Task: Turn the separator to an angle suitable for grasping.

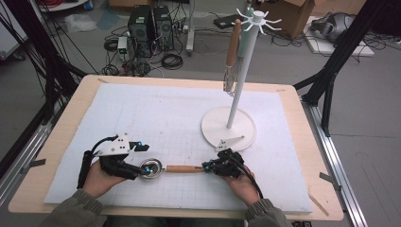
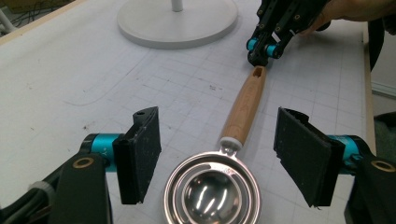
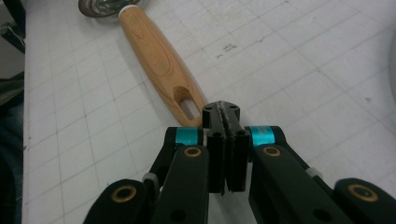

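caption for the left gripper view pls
Open left gripper straddling a wooden-handled steel strainer; shut right gripper at its handle end.

Left gripper [image 2: 217, 158] jaws open, straddling the strainer [image 2: 212, 191] bowl, pads clear. Wooden handle runs up to the right gripper [image 2: 262, 49], pinched shut at its tip.
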Demonstrator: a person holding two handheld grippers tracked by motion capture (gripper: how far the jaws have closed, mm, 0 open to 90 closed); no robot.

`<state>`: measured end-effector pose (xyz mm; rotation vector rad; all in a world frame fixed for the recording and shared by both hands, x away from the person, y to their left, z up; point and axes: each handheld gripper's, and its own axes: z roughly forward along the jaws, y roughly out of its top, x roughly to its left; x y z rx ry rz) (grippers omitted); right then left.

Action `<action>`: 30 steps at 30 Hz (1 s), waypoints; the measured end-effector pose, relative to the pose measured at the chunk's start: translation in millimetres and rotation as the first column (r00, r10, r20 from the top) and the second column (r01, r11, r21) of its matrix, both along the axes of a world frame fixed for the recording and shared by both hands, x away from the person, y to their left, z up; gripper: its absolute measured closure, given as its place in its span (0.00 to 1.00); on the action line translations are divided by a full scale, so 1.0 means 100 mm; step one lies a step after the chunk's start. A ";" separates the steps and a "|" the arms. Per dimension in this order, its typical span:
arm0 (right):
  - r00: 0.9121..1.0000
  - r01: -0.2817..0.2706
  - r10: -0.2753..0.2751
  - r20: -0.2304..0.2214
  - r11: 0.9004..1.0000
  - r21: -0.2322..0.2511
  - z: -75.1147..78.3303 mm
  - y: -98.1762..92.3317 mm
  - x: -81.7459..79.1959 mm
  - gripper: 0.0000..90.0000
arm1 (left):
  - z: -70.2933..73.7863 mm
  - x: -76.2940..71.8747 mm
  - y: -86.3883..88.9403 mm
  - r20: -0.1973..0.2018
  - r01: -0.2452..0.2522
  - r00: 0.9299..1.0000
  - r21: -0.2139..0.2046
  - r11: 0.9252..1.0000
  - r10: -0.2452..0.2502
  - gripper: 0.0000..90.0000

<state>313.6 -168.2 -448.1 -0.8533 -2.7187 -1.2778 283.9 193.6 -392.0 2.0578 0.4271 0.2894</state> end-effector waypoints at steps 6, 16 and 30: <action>1.000 -0.014 0.014 0.008 1.000 -0.003 0.01 0.06 -0.01 0.99 | -0.01 0.01 -0.01 -0.004 0.005 1.000 -0.001 1.000 -0.005 0.36; 0.998 0.005 -0.009 0.069 0.998 0.060 0.12 -0.07 -0.07 0.72 | -0.02 0.00 0.05 -0.006 0.004 1.000 -0.012 1.000 -0.004 0.36; 0.976 0.081 -0.106 0.188 0.987 0.136 0.27 -0.50 -0.23 0.44 | -0.02 -0.02 0.09 -0.002 -0.006 1.000 -0.017 1.000 0.006 0.35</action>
